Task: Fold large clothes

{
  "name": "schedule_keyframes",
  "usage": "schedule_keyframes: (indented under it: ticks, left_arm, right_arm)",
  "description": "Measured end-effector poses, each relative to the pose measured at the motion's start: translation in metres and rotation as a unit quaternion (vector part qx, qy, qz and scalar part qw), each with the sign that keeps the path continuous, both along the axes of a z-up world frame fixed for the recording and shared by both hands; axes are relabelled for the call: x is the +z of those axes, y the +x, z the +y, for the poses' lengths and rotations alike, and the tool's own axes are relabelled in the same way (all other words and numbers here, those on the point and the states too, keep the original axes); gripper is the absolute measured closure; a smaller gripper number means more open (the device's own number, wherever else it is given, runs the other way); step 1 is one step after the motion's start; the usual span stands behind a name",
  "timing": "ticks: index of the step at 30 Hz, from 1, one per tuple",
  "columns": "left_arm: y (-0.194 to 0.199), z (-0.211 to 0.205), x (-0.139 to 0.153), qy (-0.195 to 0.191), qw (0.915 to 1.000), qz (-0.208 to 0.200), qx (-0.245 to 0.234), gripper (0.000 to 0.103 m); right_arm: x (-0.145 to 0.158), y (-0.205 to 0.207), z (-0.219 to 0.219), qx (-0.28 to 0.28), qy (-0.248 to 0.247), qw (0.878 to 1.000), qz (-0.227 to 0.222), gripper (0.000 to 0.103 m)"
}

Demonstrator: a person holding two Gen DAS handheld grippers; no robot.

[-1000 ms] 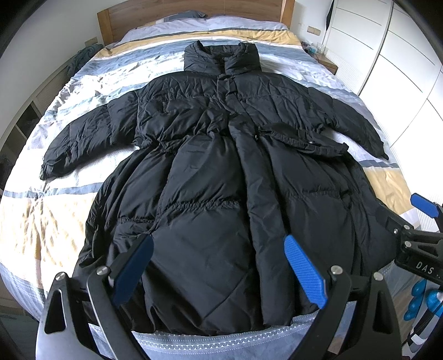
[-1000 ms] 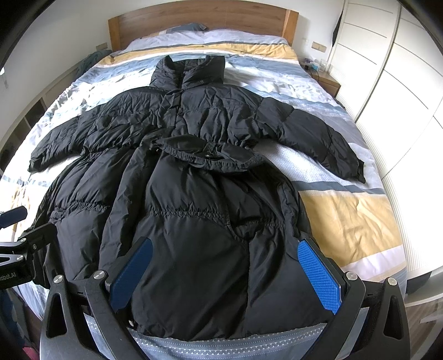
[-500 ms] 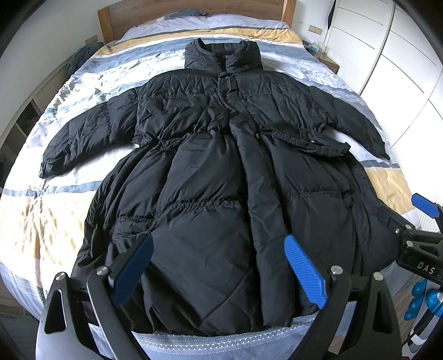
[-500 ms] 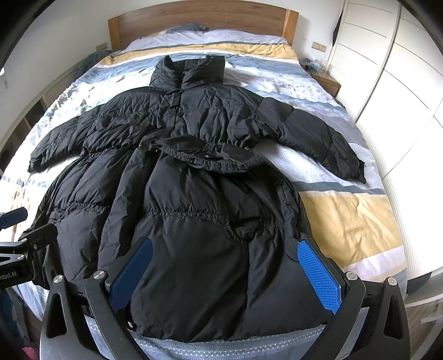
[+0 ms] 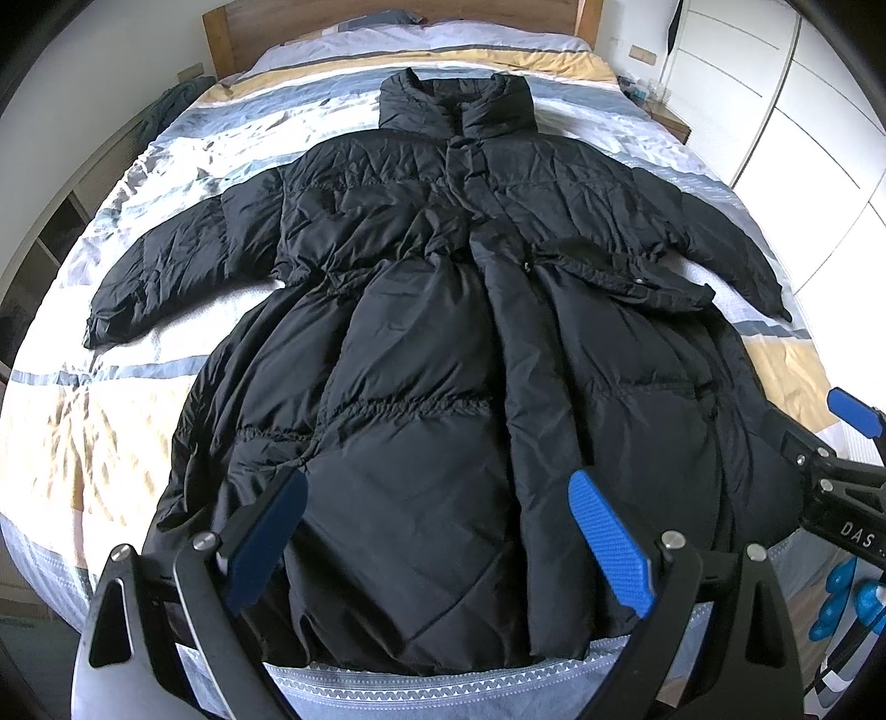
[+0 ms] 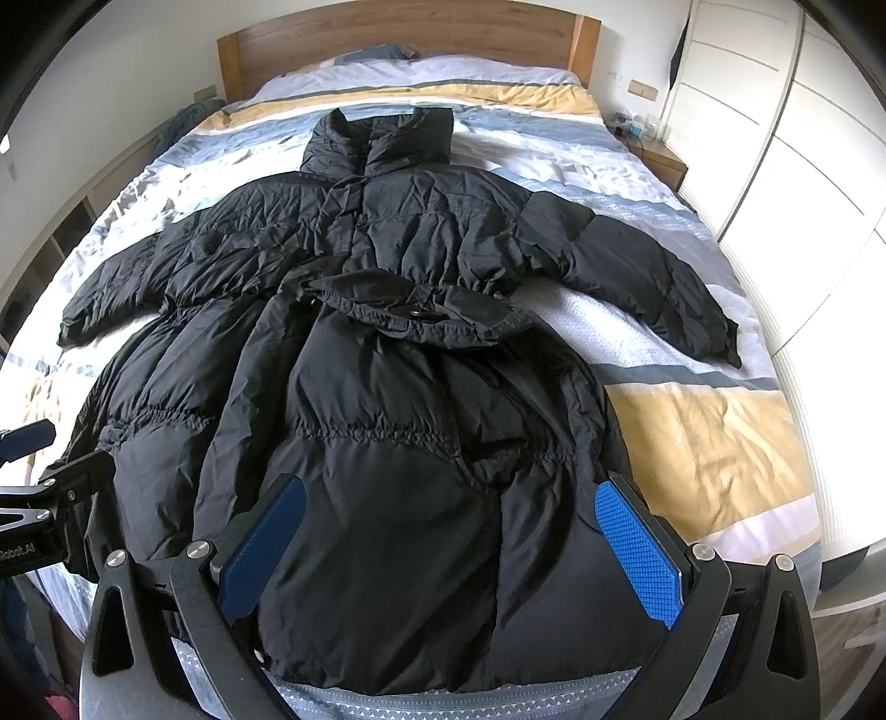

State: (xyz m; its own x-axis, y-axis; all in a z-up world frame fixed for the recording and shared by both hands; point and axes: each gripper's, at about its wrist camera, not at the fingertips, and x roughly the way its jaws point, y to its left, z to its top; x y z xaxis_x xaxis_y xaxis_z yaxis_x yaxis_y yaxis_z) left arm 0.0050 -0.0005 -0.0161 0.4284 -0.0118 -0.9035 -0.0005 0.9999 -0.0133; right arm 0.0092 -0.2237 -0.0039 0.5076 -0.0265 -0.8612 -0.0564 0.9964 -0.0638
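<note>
One black puffer coat (image 5: 432, 354) is found laid flat, front up, on the striped bed (image 5: 72, 421), collar toward the headboard (image 6: 410, 44) and hem at the foot edge. Two sleeves are counted, both spread outward; one loose belt (image 6: 410, 318) is lying across the waist. No fold is judged to have been made; the step in hand is assessed as the approach. The left gripper (image 5: 437, 531) and right gripper (image 6: 448, 540) are held above the hem, each spread wide and holding nothing. A sleeve or side edge is judged to need pinching next and carrying inward.
</note>
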Motion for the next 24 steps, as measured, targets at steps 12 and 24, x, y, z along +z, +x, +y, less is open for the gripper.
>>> schedule_keyframes:
  ticks: [12, 24]
  left_arm:
    - [0.007, -0.001, 0.001, 0.012, 0.9997, 0.004, 0.022, 0.007]
    - [0.033, 0.007, 0.015, 0.036, 0.9981, 0.017, 0.048, 0.007]
  right_arm:
    - [-0.013, 0.011, -0.014, -0.008, 0.021, 1.000, 0.008, 0.001]
    - [-0.026, 0.062, -0.116, -0.133, 0.117, 0.984, 0.015, 0.000]
